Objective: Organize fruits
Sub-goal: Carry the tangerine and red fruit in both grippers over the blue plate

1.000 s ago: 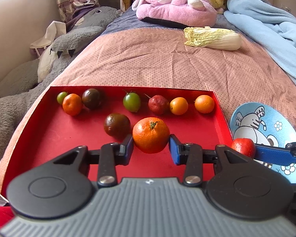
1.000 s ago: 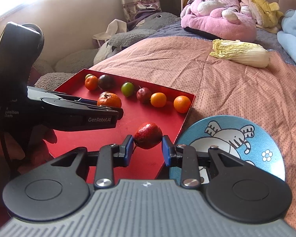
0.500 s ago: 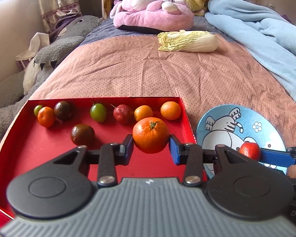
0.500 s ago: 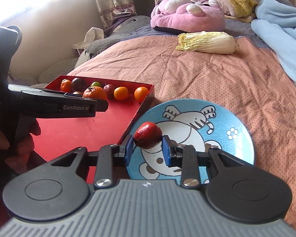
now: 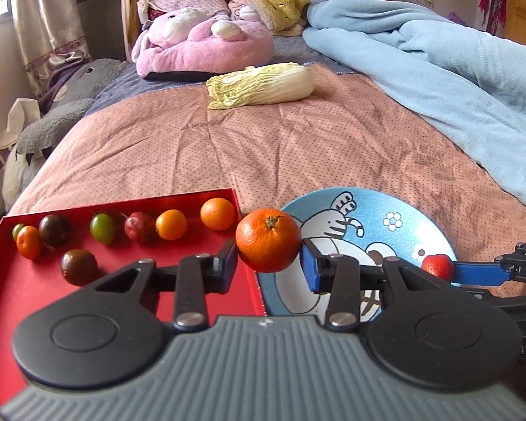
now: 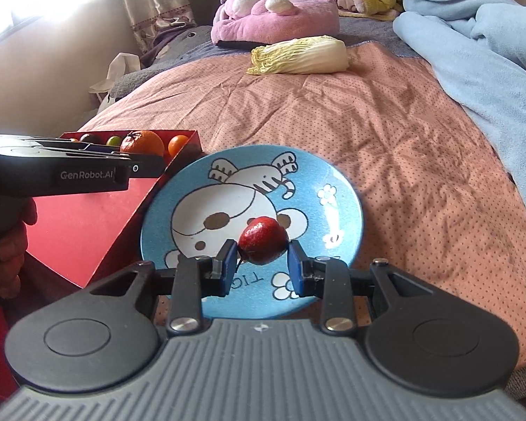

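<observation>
Left wrist view: the left claw (image 5: pixel 268 259) grips an orange (image 5: pixel 268 240) over the tray's (image 5: pixel 24 291) right edge, beside the plate (image 5: pixel 420 221). Right claw (image 6: pixel 261 261) clamps a red fruit (image 6: pixel 263 240) above that plate (seven fruits sit in the tray), all on the bed (image 5: pixel 298 147).

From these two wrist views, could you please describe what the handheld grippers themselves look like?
Both match: the left gripper and right gripper each have a ribbed grey body, two round black discs, black linkage arms with silver pivot screws, and blue finger pads. The left gripper's black side reads "GenRobot.AI" in white. A bare hand grips it; no sleeve or cables visible.
</observation>
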Motion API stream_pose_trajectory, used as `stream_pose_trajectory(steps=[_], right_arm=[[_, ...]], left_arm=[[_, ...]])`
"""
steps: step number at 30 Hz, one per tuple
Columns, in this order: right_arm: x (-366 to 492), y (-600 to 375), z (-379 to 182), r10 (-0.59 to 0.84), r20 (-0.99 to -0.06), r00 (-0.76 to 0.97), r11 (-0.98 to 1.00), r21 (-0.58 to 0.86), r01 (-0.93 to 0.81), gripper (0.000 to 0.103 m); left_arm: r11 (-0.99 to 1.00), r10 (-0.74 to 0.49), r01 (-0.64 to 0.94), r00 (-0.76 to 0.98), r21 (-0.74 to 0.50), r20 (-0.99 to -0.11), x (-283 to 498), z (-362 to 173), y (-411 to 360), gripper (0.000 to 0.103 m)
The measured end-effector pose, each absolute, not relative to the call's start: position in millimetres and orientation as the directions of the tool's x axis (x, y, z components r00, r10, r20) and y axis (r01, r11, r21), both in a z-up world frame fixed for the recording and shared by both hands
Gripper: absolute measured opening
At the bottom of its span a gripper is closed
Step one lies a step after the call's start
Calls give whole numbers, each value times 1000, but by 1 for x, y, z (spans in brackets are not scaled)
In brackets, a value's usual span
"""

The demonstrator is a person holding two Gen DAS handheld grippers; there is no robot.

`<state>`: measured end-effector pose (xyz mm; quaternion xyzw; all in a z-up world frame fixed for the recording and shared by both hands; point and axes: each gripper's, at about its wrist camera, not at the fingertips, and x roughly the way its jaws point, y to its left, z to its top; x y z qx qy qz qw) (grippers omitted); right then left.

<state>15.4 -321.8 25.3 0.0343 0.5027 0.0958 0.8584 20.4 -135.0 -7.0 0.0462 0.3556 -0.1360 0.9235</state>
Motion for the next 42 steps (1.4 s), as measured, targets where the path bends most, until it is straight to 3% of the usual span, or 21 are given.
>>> stream_pose_trajectory(steps=[8,31,36,42], right_arm=[[16,-319,25,184,-868,461,981,134,-141,37],[13,-324,17,160,-890,427,984,107,-144,37],[12,-326,16,151,-892,426,985,100,-138,37],[11,-331,14,135,-892,431,988,89,-126,37]], left_arm=[[927,-301,371,660,-50,-689,14,-17,-167,42],[902,-315,431,605,-32,-731,21,-42,-177,43],[904,-320,427,629,-29,-709,18,-37,-175,58],[906,-325,421,630,-42,-706,13,-33,-170,58]])
